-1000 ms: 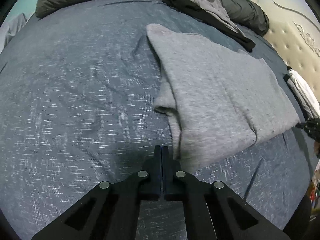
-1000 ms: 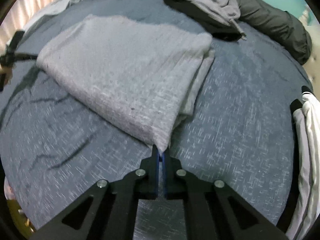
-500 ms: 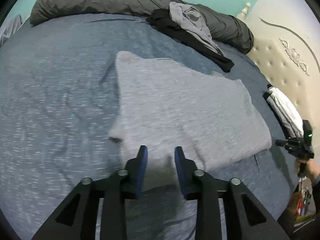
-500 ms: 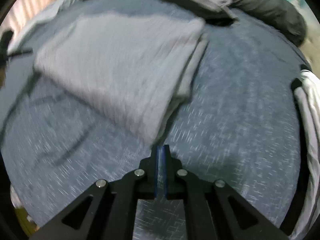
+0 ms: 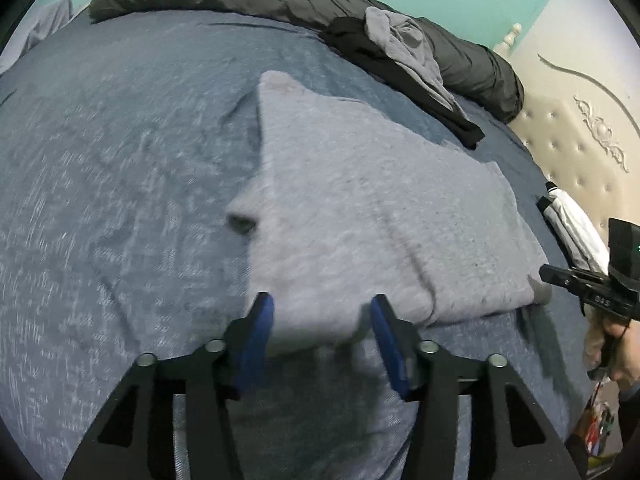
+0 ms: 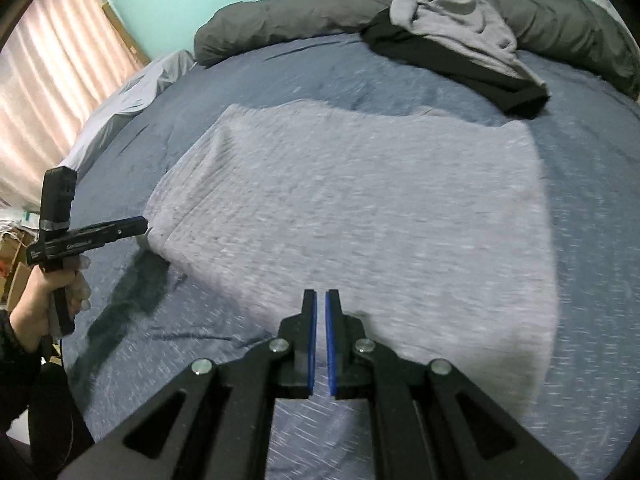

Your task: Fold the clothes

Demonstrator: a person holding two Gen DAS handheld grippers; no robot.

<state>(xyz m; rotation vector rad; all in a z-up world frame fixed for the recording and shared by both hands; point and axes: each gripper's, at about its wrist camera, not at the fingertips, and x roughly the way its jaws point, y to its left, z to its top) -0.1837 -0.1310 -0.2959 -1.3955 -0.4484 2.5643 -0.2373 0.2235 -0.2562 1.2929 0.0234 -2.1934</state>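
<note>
1. Both grippers have let go: the left gripper (image 5: 322, 312), shut a second ago, now has its fingers wide; the right gripper (image 6: 320, 320) is narrowly parted, empty.
2. Sweater (image 5: 372, 200) lies folded flat on the bed (image 5: 120, 200).
3. Soft, limp knit; probably best pinched at a near corner through all layers.

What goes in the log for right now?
left hand-held gripper: open | right hand-held gripper: slightly open, empty | sweater: folded on bed
</note>
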